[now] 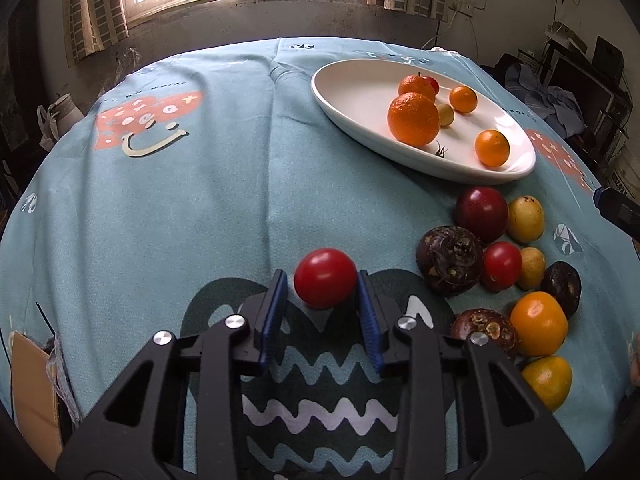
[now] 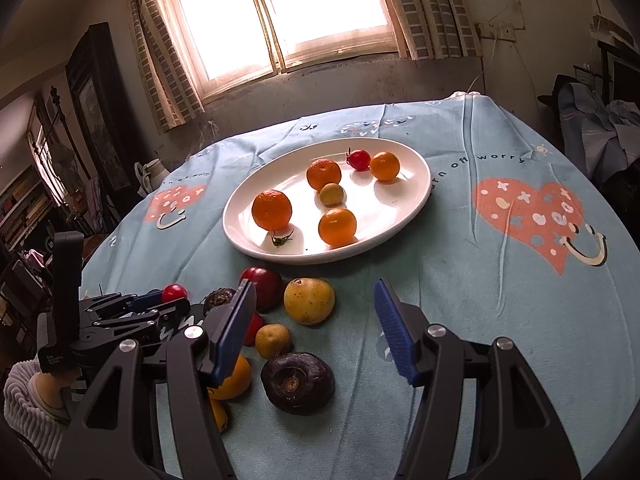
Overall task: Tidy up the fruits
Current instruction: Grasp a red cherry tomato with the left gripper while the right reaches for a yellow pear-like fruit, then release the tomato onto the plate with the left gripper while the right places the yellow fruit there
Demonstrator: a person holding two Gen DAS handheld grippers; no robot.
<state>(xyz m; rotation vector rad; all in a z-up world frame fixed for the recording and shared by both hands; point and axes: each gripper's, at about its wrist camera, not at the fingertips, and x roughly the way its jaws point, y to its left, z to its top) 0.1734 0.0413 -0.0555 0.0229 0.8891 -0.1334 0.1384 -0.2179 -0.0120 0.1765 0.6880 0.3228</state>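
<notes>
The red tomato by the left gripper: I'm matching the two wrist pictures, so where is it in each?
Left wrist: red tomato at lower centre, between the left gripper pads.
Right wrist: red tomato small at far left, at that gripper's tips.
Shared landmark: the white oval plate.

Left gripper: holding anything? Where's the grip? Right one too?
Left gripper is shut on the red tomato, pads on its two opposite sides. Right gripper is open, holding nothing.
</notes>
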